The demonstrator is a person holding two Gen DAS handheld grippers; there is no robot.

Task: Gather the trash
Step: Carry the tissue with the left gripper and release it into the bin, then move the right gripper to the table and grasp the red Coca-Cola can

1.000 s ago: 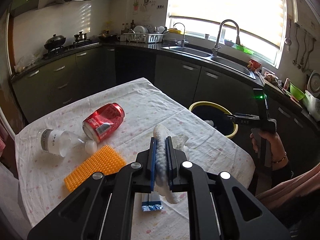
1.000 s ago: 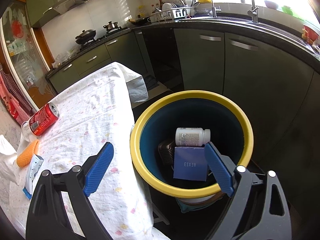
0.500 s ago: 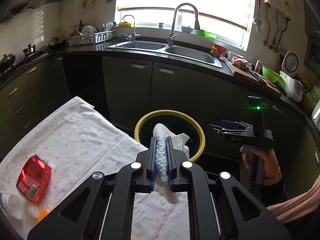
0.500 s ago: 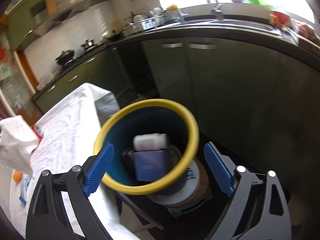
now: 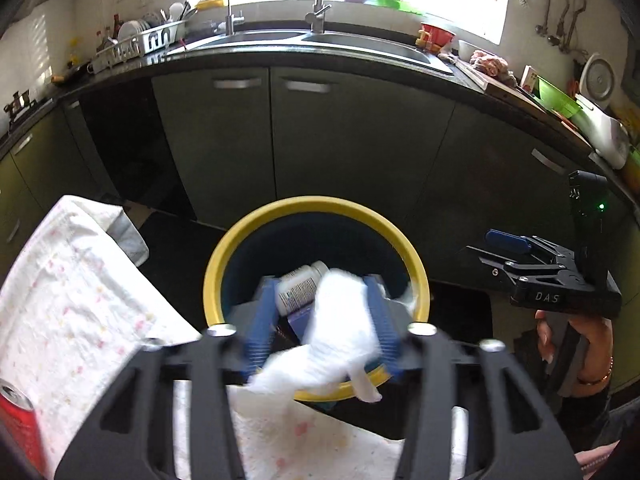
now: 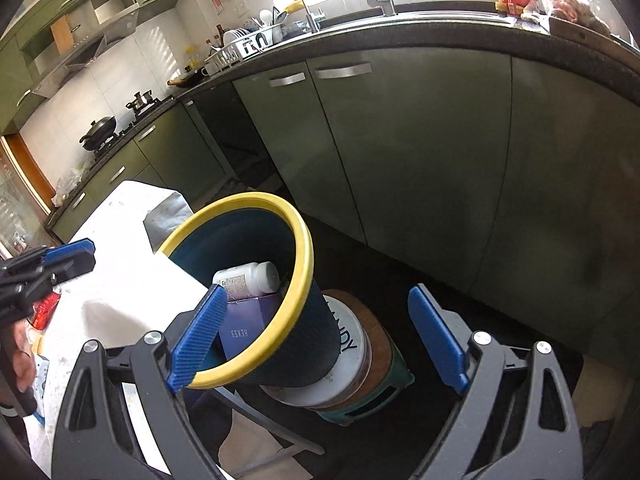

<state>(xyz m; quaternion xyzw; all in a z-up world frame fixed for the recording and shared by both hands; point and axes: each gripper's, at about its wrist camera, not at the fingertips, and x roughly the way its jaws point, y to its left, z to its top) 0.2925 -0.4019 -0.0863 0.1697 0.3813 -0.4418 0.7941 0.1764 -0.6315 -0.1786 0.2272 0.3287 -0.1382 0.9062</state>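
The blue trash bin with a yellow rim (image 5: 224, 264) stands beside the table; it also shows in the right wrist view (image 6: 304, 248). Inside lie a white pill bottle (image 5: 298, 288) and a purple box (image 6: 244, 328). My left gripper (image 5: 320, 320) is open over the bin's near rim. A crumpled white tissue (image 5: 336, 340) hangs blurred between its spread fingers, loose. My right gripper (image 6: 320, 336) is open and empty, right of the bin; it shows in the left wrist view (image 5: 520, 256).
The table with a floral cloth (image 5: 72, 288) lies left of the bin, with a red can (image 5: 16, 420) at its near left edge. The bin rests on a white tub (image 6: 352, 344) and a stool. Dark cabinets (image 5: 340, 140) and a sink counter stand behind.
My left gripper moved from over the table to over the bin and opened, letting go of the tissue. My right gripper drew back to the right of the bin.
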